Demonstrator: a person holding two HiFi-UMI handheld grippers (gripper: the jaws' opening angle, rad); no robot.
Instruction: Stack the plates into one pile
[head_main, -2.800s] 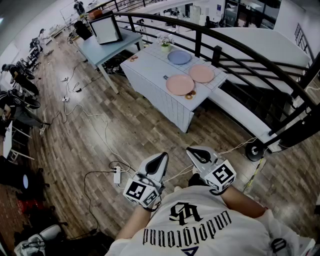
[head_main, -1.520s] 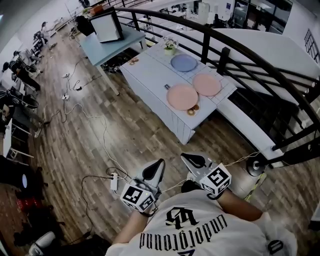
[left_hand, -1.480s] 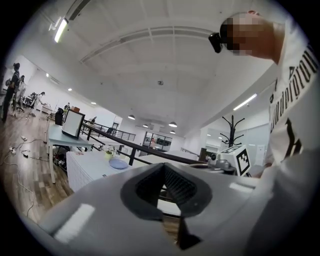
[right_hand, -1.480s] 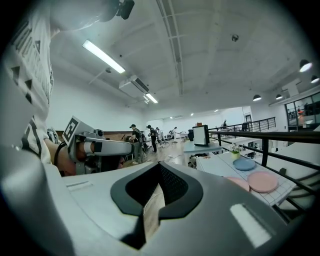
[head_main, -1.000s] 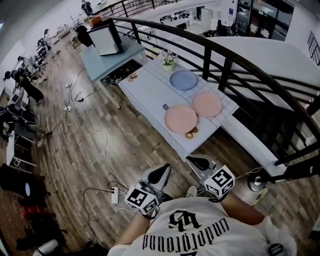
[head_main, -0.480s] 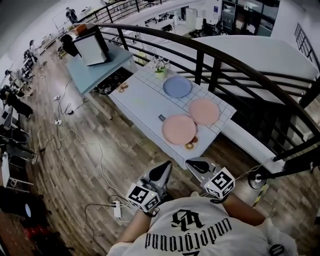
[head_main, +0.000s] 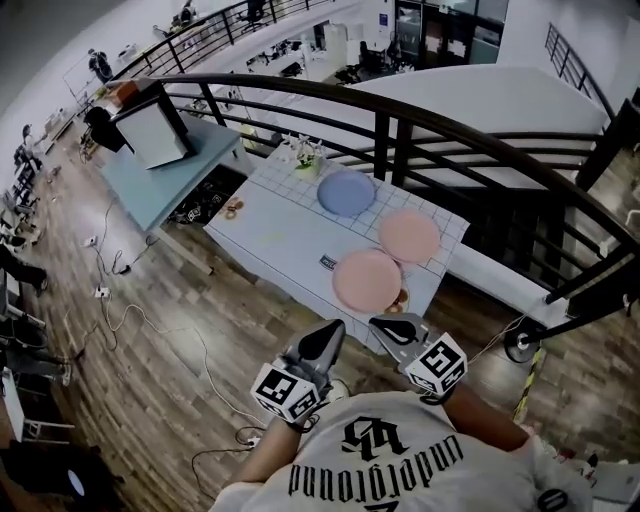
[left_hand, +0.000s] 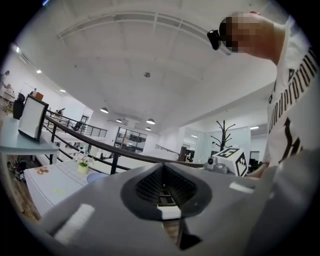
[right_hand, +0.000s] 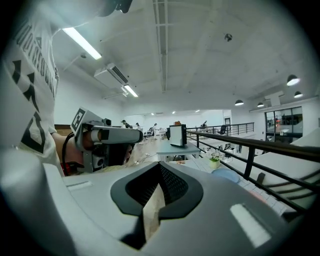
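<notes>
Three plates lie apart on a white table (head_main: 270, 225) ahead of me: a blue plate (head_main: 346, 193) at the back, a pink plate (head_main: 409, 236) to the right and another pink plate (head_main: 367, 280) nearest me. My left gripper (head_main: 328, 335) and right gripper (head_main: 385, 325) are held close to my chest, short of the table's near edge. Both point at the table, both are shut, and neither holds anything. The left gripper view shows its own jaws (left_hand: 162, 166) meeting, with the blue plate (left_hand: 97, 177) far off. The right gripper view shows the same of the right gripper (right_hand: 160, 166).
A black railing (head_main: 400, 115) curves behind the table. A small flower pot (head_main: 305, 155), a dark item (head_main: 327, 263) and a brown ring-shaped thing (head_main: 400, 300) also lie on the table. A grey-blue desk with a monitor (head_main: 150, 135) stands to the left. Cables run over the wooden floor (head_main: 150, 330).
The table and plates have come closer and lower in the head view as I walk toward them. Both grippers stay shut near my chest.
</notes>
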